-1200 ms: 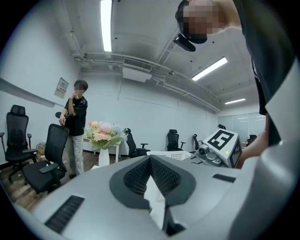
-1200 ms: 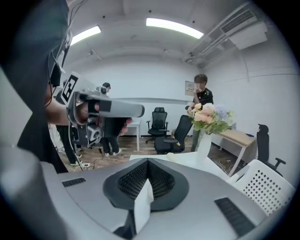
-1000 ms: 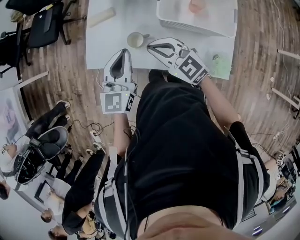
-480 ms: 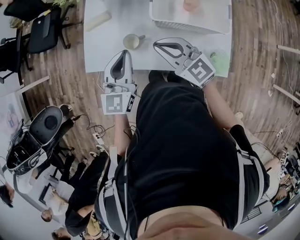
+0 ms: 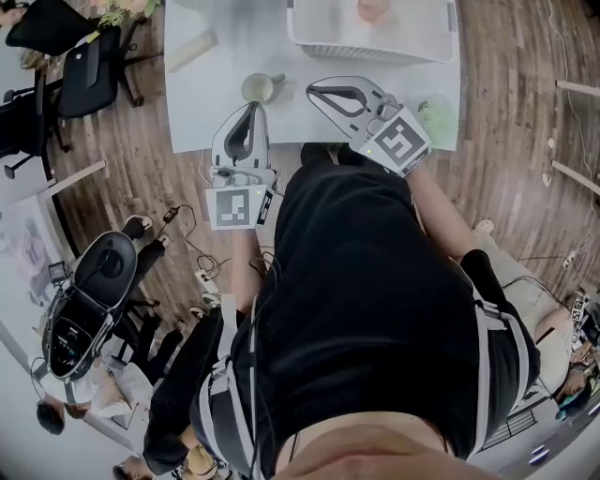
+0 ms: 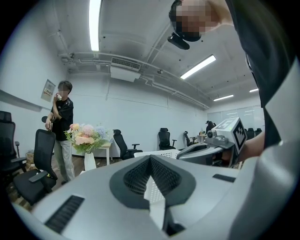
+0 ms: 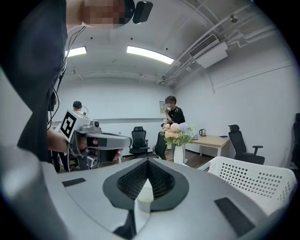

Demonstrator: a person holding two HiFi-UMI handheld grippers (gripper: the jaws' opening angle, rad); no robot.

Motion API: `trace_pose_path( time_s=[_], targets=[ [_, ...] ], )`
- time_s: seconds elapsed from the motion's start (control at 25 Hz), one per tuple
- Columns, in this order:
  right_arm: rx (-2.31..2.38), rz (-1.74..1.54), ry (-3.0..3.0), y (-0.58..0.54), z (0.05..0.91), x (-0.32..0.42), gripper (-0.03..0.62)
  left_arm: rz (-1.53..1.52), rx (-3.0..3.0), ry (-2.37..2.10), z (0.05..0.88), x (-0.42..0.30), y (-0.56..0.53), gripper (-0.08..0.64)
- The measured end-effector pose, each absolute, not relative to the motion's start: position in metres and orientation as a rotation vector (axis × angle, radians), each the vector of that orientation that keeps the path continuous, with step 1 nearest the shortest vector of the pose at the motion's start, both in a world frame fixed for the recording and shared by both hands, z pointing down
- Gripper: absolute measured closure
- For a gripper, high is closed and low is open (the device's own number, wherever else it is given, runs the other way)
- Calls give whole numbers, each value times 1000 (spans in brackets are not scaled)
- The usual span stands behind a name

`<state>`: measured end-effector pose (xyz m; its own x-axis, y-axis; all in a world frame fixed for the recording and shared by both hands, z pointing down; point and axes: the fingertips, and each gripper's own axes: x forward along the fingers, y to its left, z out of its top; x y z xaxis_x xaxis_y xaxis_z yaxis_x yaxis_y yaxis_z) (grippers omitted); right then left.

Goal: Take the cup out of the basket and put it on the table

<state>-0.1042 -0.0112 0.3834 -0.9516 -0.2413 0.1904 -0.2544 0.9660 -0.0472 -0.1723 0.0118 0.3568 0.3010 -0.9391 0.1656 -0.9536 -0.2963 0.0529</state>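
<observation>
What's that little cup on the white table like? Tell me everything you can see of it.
The cup is small, round and pale, cream to light green, with a smooth look. It stands upright, mouth up, its short handle sticking out to the picture's right. It rests on the white table, outside the basket; nothing else touches it.

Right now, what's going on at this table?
A person stands at the table with a gripper in each hand. The left gripper and right gripper are both shut and empty. A cup stands on the table between their tips, outside the basket. A pink thing lies in the basket.
</observation>
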Motion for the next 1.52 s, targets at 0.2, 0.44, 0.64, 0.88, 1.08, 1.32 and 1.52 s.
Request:
trace_pose_path(
  time_s=[0.2, 0.44, 0.64, 0.88, 1.08, 1.32, 1.52],
  targets=[
    [446, 105, -2964, -23, 376, -93, 574, 151, 2456, -1715, 356, -159, 0, 540],
    [562, 113, -2901, -45, 380, -52, 574, 143, 2516, -1615, 356, -123, -23, 540],
    [667, 103, -2858, -63, 381, -27, 574, 141, 2574, -1508, 356, -101, -40, 540],
    [774, 100, -2800, -79, 381, 9, 574, 122, 2631, -1393, 355, -61, -54, 540],
    [808, 96, -2763, -93, 386, 28, 574, 120, 2663, -1325, 352, -37, -61, 540],
    [814, 76, -2698, -113, 398, 38, 572, 123, 2674, -1283, 353, -24, -61, 540],
    [818, 70, -2653, -131, 404, 43, 571, 135, 2667, -1256, 354, -15, -60, 540]
  ],
)
